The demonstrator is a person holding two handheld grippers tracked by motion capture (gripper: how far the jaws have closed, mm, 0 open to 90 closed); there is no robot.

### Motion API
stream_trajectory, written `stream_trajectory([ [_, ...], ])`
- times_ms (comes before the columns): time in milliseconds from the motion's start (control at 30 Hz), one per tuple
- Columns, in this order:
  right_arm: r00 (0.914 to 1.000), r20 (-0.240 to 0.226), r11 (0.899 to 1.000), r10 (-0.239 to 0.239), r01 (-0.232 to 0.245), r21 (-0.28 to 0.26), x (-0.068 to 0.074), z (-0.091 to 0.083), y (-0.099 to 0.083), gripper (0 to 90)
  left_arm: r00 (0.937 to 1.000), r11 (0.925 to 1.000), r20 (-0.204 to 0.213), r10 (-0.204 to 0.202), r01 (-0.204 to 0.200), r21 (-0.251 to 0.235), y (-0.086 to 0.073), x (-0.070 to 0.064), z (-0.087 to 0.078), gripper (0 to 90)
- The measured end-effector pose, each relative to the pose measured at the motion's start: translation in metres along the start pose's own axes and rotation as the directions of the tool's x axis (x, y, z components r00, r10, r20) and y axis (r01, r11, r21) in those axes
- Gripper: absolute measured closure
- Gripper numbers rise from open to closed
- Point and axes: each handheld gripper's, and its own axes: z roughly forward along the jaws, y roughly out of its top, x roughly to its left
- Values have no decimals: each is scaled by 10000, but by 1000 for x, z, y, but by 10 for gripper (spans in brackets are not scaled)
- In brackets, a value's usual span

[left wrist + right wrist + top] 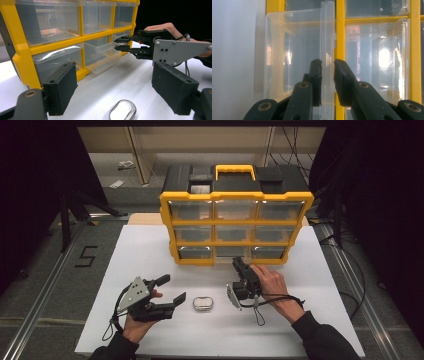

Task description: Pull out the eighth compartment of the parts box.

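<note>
A yellow organizer [169, 227] with clear drawers stands at the back of the white table. Its bottom middle drawer [100, 56] is pulled partly out. My right gripper [236, 263] reaches to that drawer's front. In the right gripper view the jaws of the right gripper [327, 65] are shut on the drawer's clear front lip [327, 30]. My left gripper [172, 289] hovers open over the table's front left, empty. A small oval silver tin [202, 303] lies just to its right. In the left gripper view the tin [123, 110] lies low between the spread pads [62, 85].
The organizer's black top with a yellow handle [234, 170] rises behind the drawers. The other clear drawers [50, 20] are pushed in. The white table [310, 285] has bare room at front and sides. Metal rails [45, 285] run along the floor on both sides.
</note>
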Motion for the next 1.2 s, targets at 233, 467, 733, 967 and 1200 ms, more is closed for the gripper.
stream_trajectory([
  [233,10000,21,9997,-90,90,-207,0,-6,1,774,10000,10000,11,-10,10,-7,0,0,0,200],
  [467,10000,-23,9997,-95,95,-244,1,-11,2,774,10000,10000,2,-13,13,-17,0,0,0,200],
  [733,9998,-117,9993,-155,151,-335,0,-16,3,774,9999,9999,-15,-122,122,-43,0,2,0,200],
  [967,9997,-206,9992,-103,95,-393,1,-22,4,774,10000,10000,-18,-38,38,-27,0,1,0,200],
  [1200,9995,-210,9988,-223,213,-443,1,-25,4,773,10000,10000,-23,-28,28,-28,0,1,0,200],
])
